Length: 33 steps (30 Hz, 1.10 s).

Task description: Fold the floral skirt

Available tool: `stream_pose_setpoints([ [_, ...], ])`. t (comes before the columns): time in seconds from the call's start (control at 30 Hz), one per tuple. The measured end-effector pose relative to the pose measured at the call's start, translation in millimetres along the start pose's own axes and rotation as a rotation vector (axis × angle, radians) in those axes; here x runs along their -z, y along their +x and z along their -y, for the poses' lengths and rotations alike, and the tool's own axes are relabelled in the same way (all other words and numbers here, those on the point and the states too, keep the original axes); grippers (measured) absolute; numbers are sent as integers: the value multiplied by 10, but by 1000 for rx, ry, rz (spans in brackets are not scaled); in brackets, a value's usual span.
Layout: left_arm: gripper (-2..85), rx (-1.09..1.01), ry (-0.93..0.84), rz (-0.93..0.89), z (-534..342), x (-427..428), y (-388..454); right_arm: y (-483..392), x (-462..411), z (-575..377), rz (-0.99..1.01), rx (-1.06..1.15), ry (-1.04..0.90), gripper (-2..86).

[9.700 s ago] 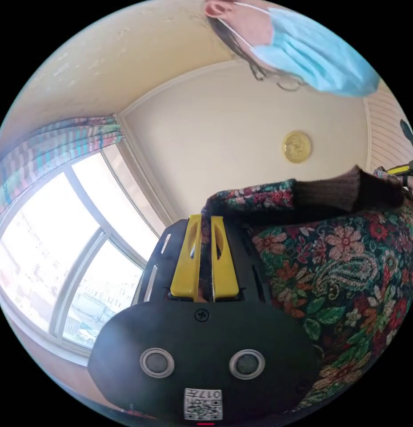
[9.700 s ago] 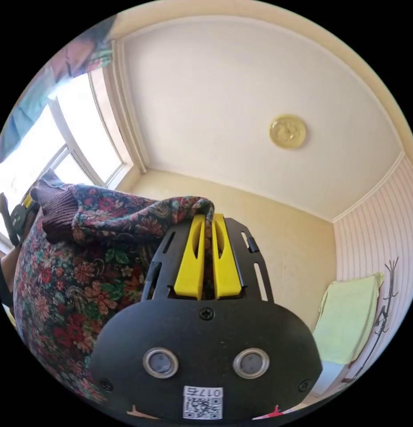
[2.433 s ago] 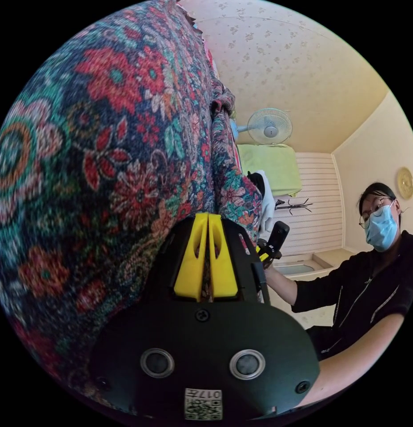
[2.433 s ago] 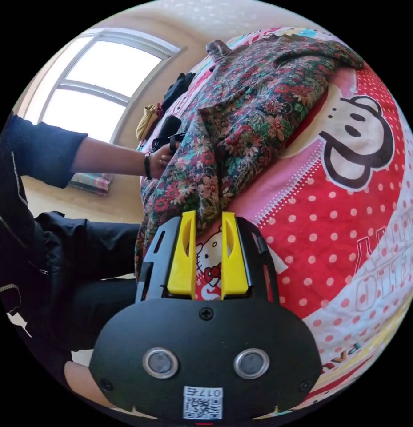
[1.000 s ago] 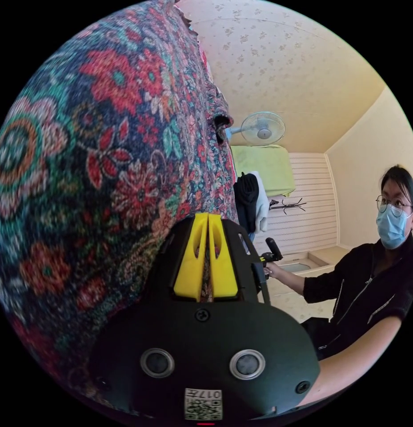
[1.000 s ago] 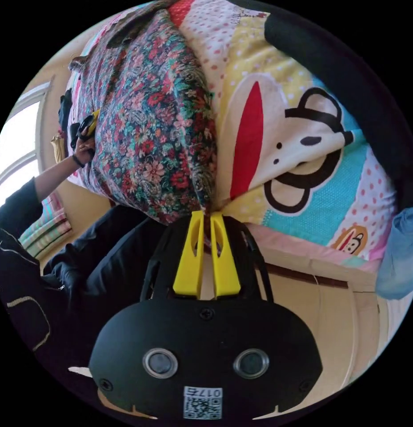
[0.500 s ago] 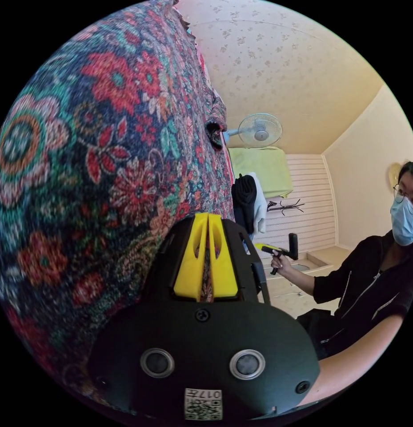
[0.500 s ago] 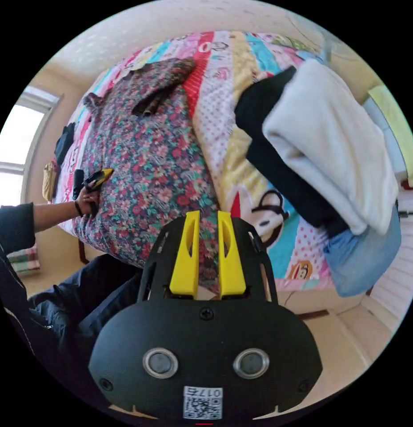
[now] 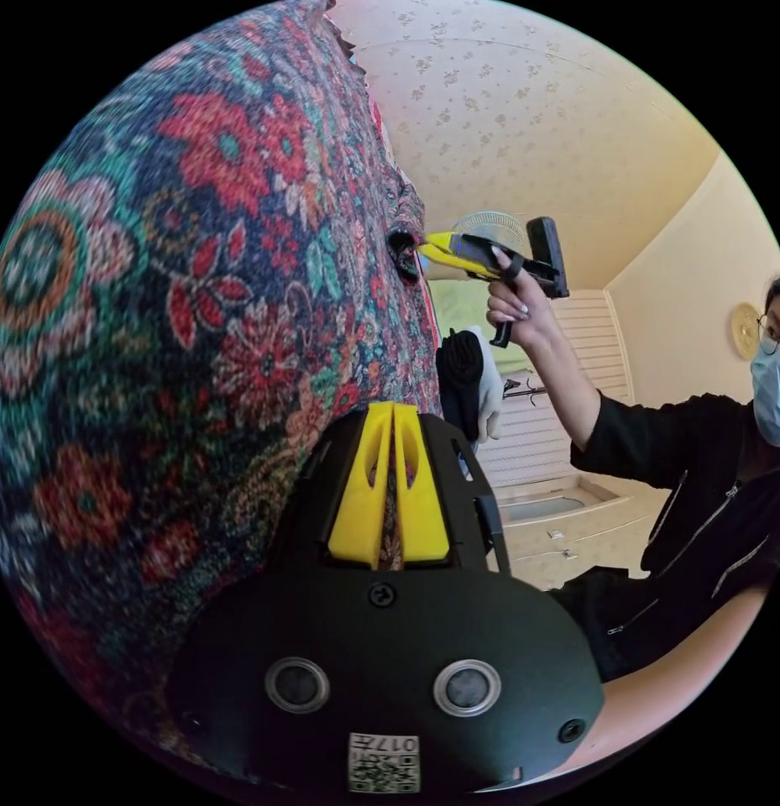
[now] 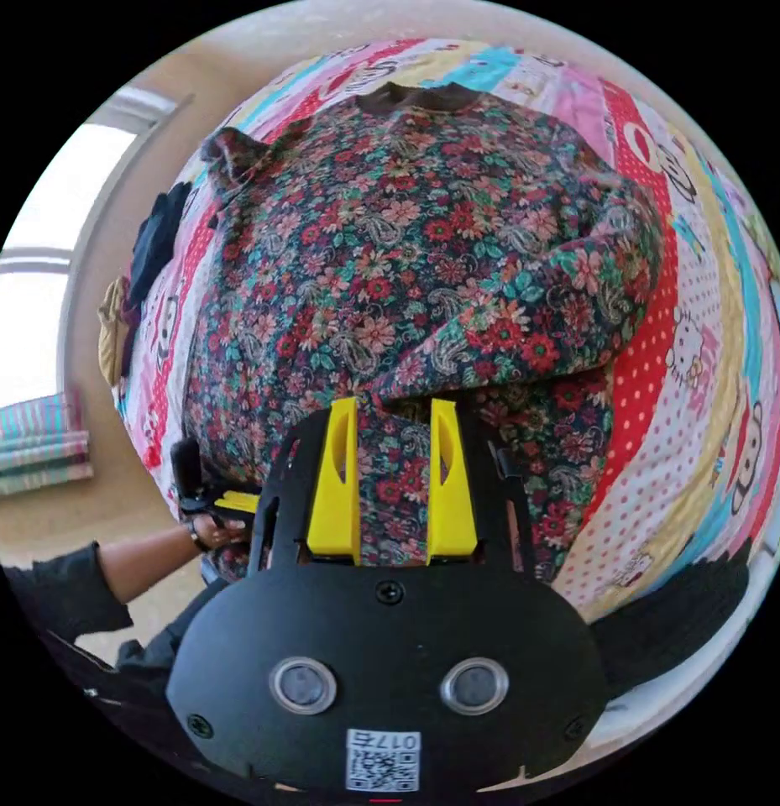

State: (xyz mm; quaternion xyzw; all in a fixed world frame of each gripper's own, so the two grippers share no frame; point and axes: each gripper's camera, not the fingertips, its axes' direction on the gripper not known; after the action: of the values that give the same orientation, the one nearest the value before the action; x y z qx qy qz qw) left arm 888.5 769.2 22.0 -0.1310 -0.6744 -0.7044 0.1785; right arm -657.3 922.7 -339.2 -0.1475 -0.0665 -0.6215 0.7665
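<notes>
Floral skirt (image 10: 423, 227) lies spread on the cartoon-print bed (image 10: 700, 277), its near edge pinned by the clenched left gripper (image 9: 393, 420) while the right gripper (image 10: 393, 420), fingers (image 10: 335, 478) released, hovers above, likely ready to grab a fold.

The floral skirt (image 10: 423, 227) is matt woven cloth (grippers: smooth yellow-and-black plastic).

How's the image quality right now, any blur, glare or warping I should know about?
Left gripper view: floral skirt sits very close and soft, bulged by the fisheye. Right gripper view: skirt sharp, window blown out white at the edge, bedspread stripes bowed near the rim.
</notes>
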Motion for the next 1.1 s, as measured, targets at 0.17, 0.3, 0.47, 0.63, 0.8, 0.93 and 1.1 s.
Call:
stream_pose_setpoints([
  [0.17, -7, -3, 2, -5, -15, 9, -59, 219, -332, -554, 80, -373, 292, 83],
  [0.3, -7, -9, 4, -9, -25, 10, -131, 400, -260, -832, 136, -417, 455, 42],
  [0.47, -7, -11, 6, -14, -34, 8, -209, 1103, 643, -1383, 363, -325, 721, 32],
  [0.63, -7, -15, 7, -22, -37, -3, -302, 2502, 1208, -2125, 707, -405, 1018, 27],
  [0.8, -7, -23, 9, -23, -44, -28, -407, 3489, 607, -3027, 1109, -793, 1481, 24],
  [0.93, -7, -23, 10, -22, -43, -54, -482, 3086, 606, -2755, 1128, -697, 1462, 25],
  [1.1, -7, -23, 11, -21, -37, -108, -605, 2041, 112, -1733, 1671, -329, 1470, 27],
])
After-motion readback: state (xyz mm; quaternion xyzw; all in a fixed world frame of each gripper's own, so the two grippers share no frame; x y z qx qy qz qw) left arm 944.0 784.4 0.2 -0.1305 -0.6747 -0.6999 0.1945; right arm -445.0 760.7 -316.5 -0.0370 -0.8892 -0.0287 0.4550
